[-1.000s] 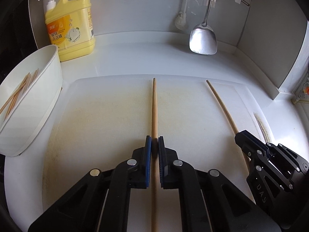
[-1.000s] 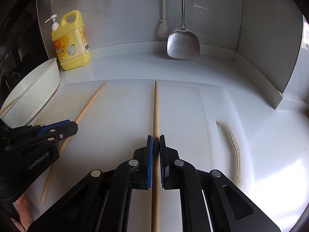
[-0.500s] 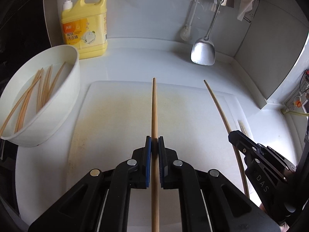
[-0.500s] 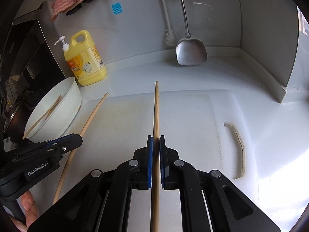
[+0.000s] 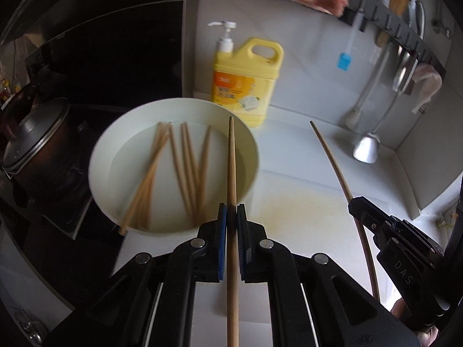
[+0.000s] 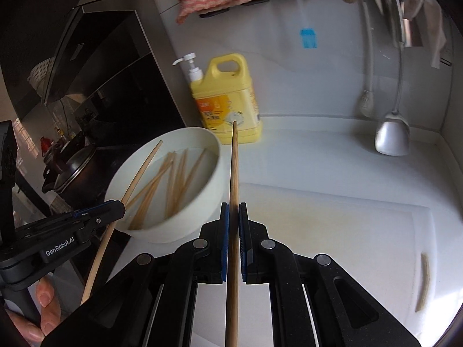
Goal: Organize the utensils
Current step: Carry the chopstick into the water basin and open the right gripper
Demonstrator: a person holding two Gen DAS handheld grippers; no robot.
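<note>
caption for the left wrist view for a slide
Left tongs shut on a chopstick aimed over the white bowl of chopsticks; right tongs hold a second chopstick.

Right gripper (image 6: 233, 211) jaws clamp a chopstick (image 6: 233, 173) pointing past the white bowl (image 6: 185, 222).

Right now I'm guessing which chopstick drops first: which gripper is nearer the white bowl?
Left. The left gripper sits at the white bowl's near rim, its chopstick over it. The right gripper is beside the bowl, over the counter.

Bowl (image 5: 98, 156) and loose chopsticks (image 5: 185, 167) motion-blurred.
</note>
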